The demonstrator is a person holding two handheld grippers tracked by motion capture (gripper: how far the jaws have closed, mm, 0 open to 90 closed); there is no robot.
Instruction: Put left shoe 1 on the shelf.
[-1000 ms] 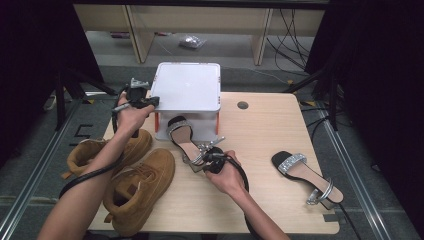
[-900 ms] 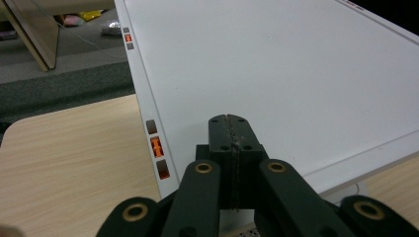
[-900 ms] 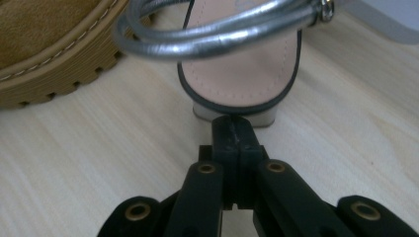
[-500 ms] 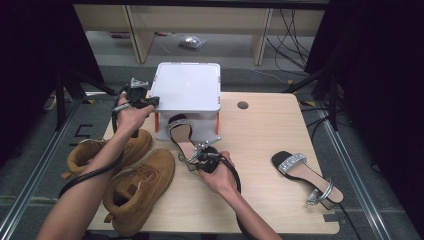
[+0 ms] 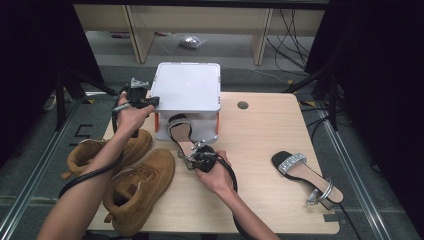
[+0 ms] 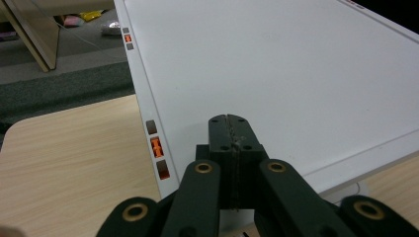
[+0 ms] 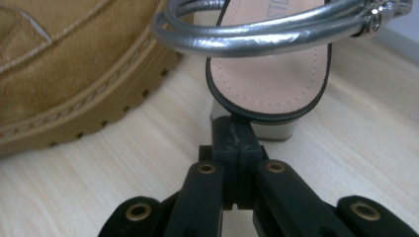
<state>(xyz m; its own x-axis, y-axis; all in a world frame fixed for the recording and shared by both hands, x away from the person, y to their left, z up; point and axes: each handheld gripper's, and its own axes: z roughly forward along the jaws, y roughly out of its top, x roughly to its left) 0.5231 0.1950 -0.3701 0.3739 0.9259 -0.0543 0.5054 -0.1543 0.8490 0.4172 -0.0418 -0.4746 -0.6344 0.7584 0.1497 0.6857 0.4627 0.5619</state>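
The left gripper rests on the corner of the white box lid. Its jaws are pressed together with nothing between them. It looks like it holds the box steady, or is ready to lift the lid.

The right gripper sits at the heel of the black sandal. Its jaws are pressed together too, pinching nothing. In the right gripper view its closed tips touch the back of the heel, so I think it is pushing the sandal.

This sandal lies on the wooden table, just in front of the box. Its long side runs from the person toward the box. The toe points at the box and the heel points back. The tan boots lie to its left, and the other sandal is well apart on the right.
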